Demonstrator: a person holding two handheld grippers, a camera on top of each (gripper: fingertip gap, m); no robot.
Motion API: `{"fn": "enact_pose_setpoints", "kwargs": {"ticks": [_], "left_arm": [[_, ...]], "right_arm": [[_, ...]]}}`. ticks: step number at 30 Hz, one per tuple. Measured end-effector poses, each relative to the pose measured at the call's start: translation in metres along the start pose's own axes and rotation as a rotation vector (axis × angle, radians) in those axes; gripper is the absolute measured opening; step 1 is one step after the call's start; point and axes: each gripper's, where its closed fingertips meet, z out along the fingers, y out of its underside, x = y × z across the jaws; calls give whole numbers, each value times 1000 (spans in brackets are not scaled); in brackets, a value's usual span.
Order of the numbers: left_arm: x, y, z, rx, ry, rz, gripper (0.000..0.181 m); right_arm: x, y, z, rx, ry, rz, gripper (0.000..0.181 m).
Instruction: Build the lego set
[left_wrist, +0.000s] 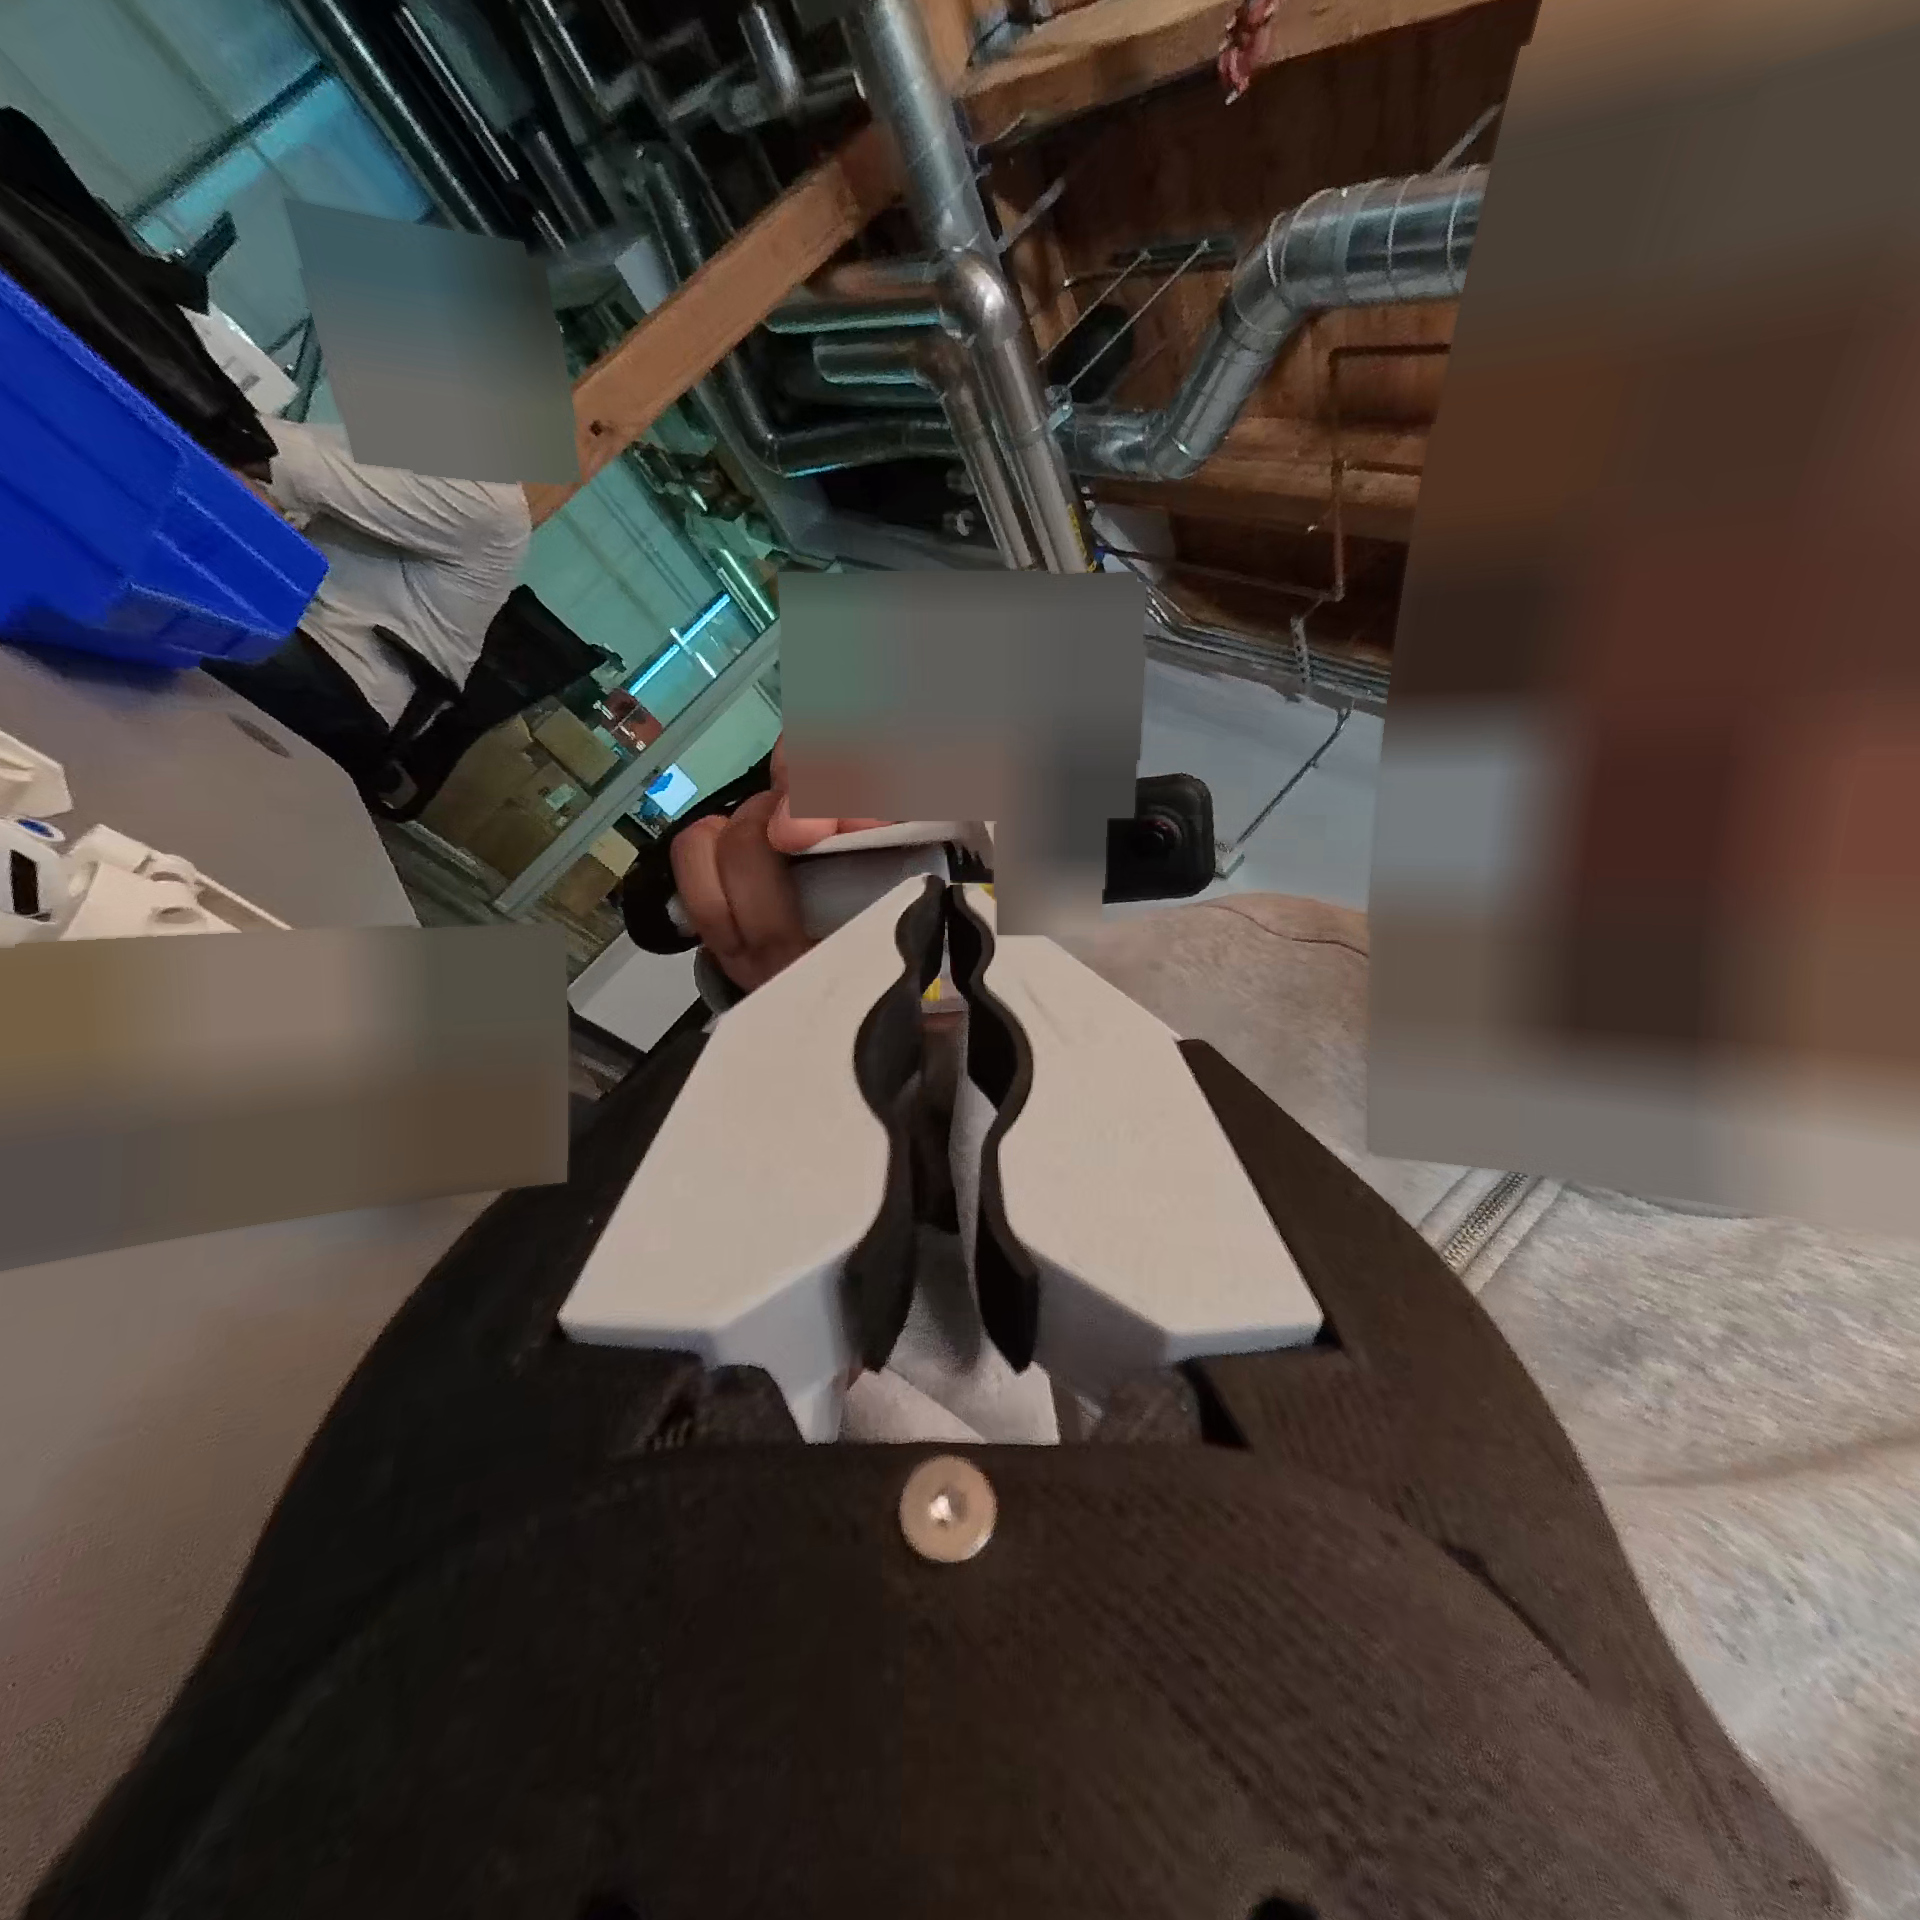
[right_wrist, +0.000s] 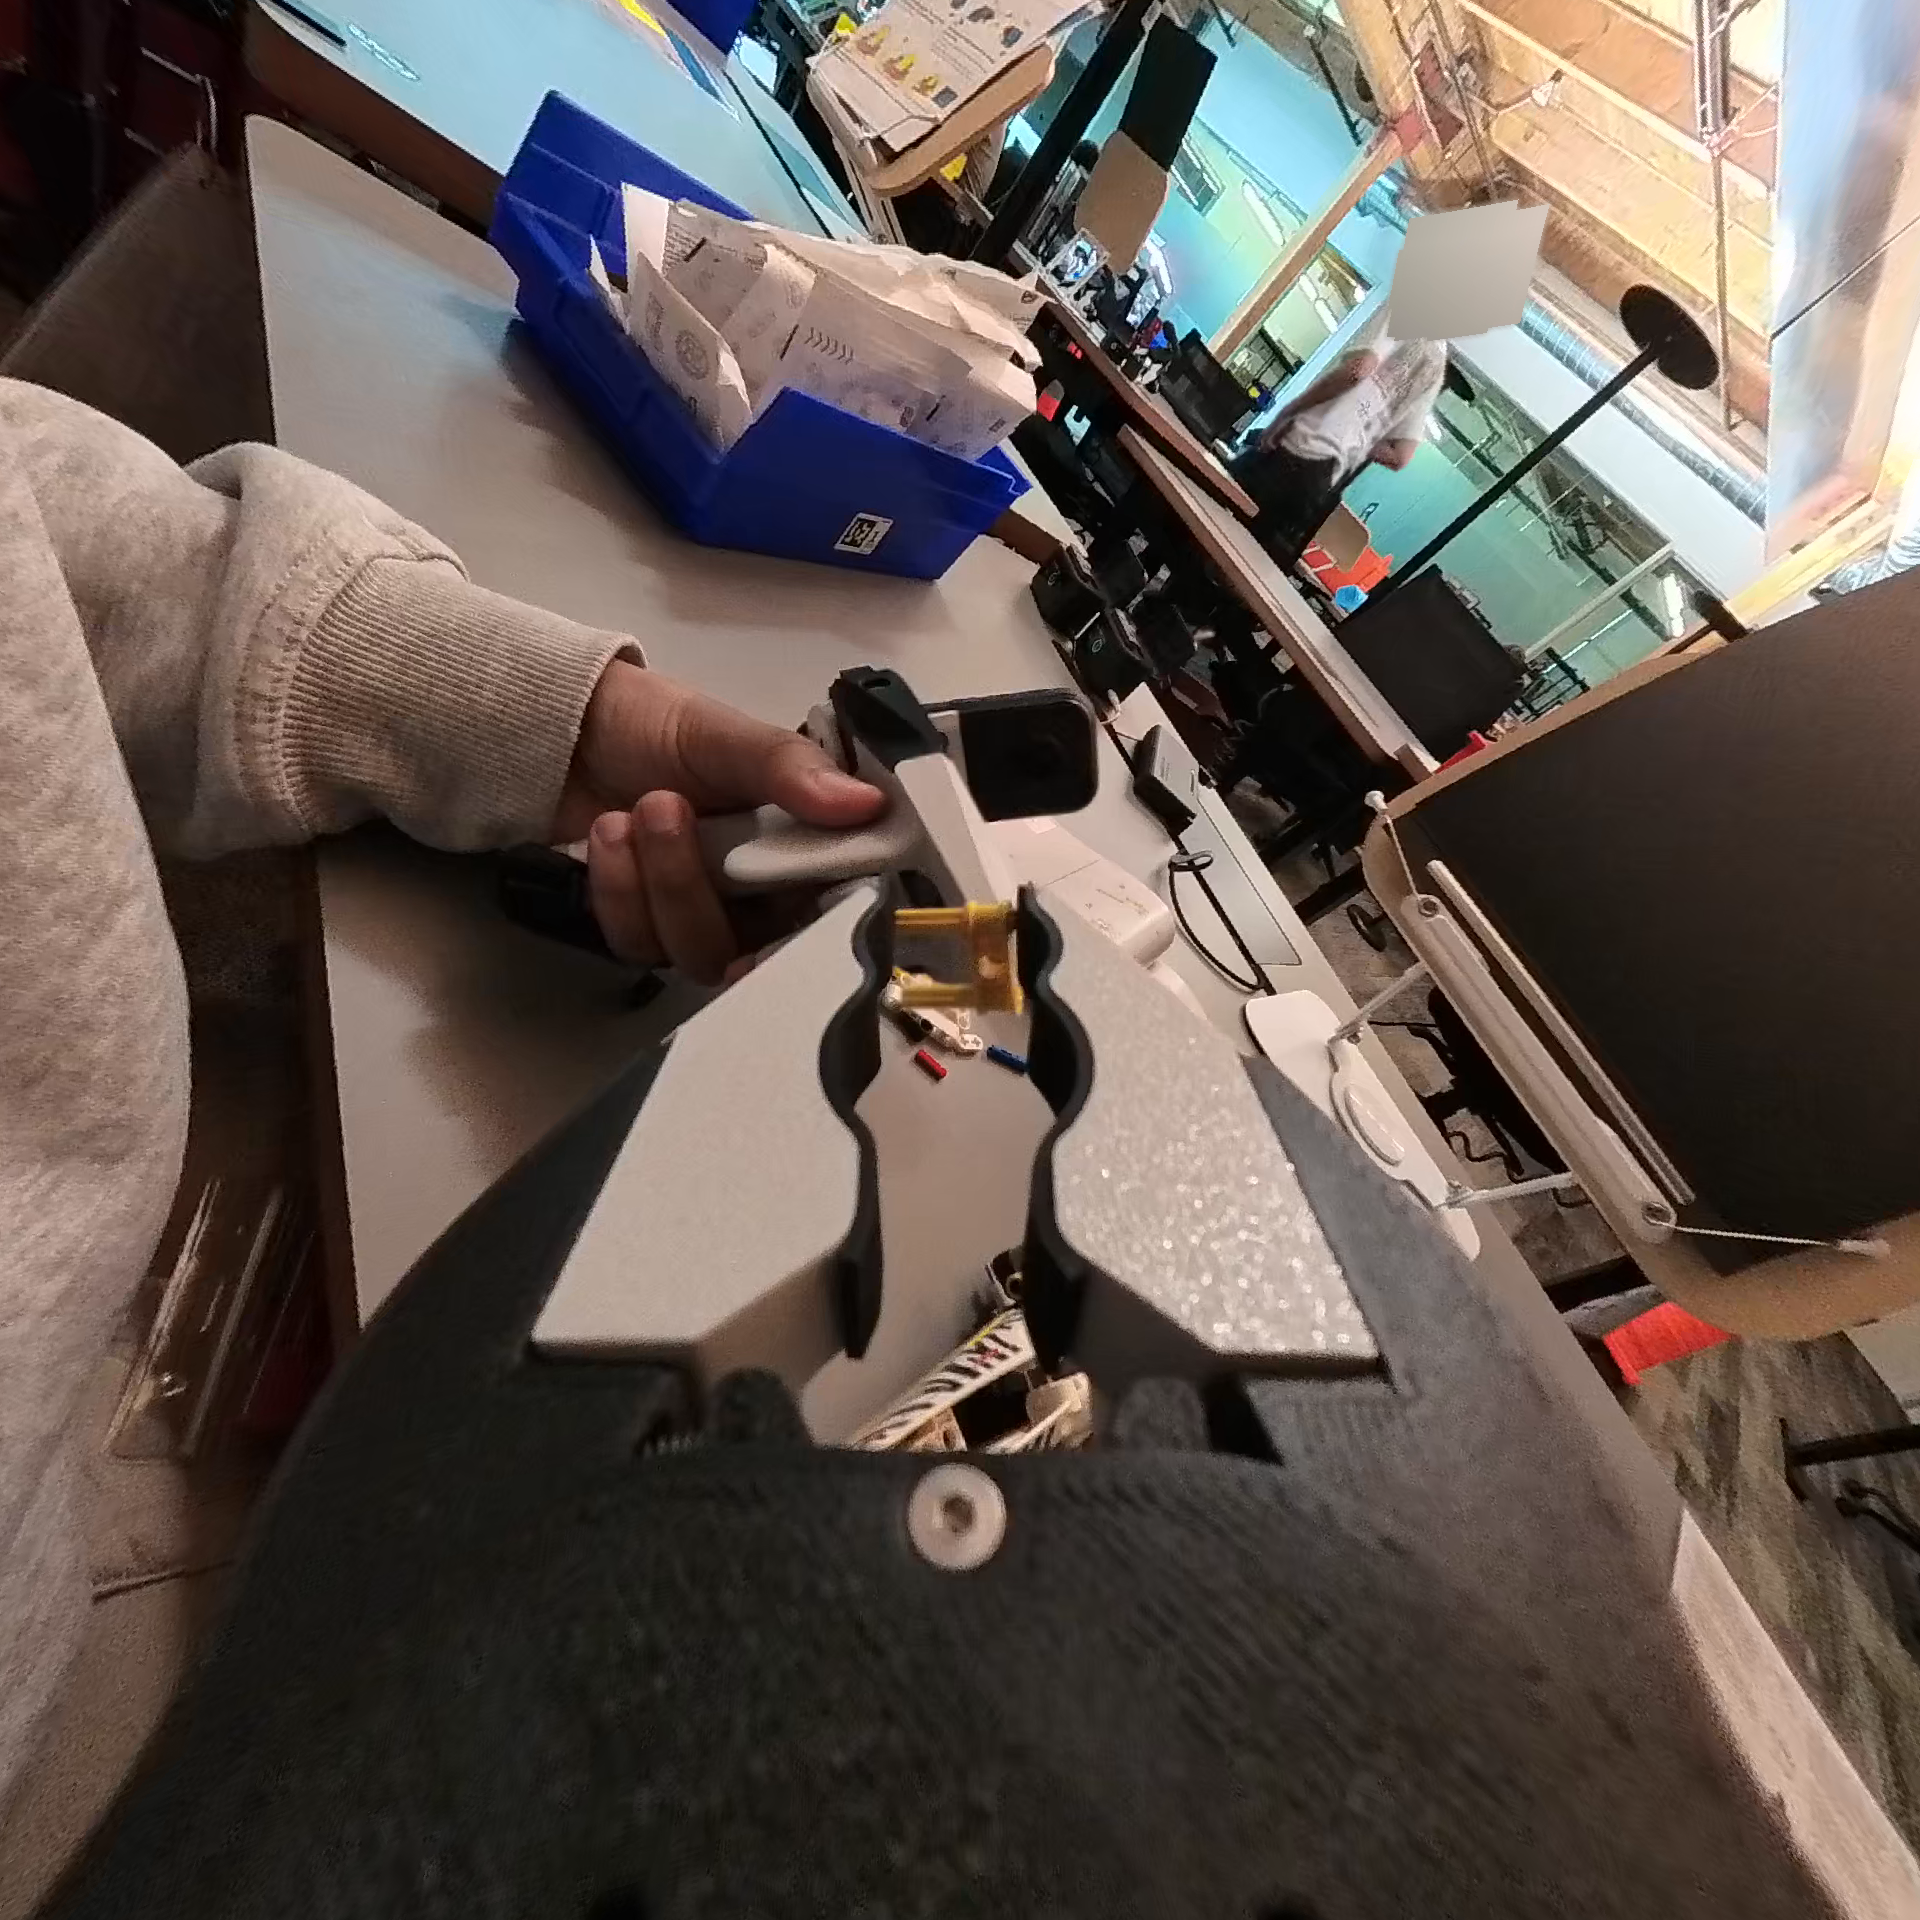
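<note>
Nearest, the right gripper (right_wrist: 951, 940) pinches a small yellow lego piece (right_wrist: 966, 951) at its fingers' tips, above loose small bricks (right_wrist: 940, 1029) on the grey surface (right_wrist: 436, 436). Left gripper (left_wrist: 945, 914): fingers closed, apparently empty, pointing upward.

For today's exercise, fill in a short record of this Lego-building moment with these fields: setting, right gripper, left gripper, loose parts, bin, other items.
setting: grey table in a workshop
right gripper: shut on a yellow piece, held above the table
left gripper: fingers closed together, nothing seen between them, pointing upward
loose parts: small red piece and blue piece on the table
bin: blue bin holding paper bags
other items: white mouse near the table edge
</note>
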Motion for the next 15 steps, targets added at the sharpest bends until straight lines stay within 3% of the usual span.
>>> {"fn": "enact_pose_setpoints", "kwargs": {"ticks": [7,11,15], "left_arm": [[12,-8,-3,44,55,29,8],[1,3,4,-35,-39,99,18],[-7,4,5,-40,-97,131,11]], "right_arm": [[7,3,-2,-11,40,-4,20],[9,13,0,-59,47,5,13],[9,21,2,-96,64,-36,8]]}}
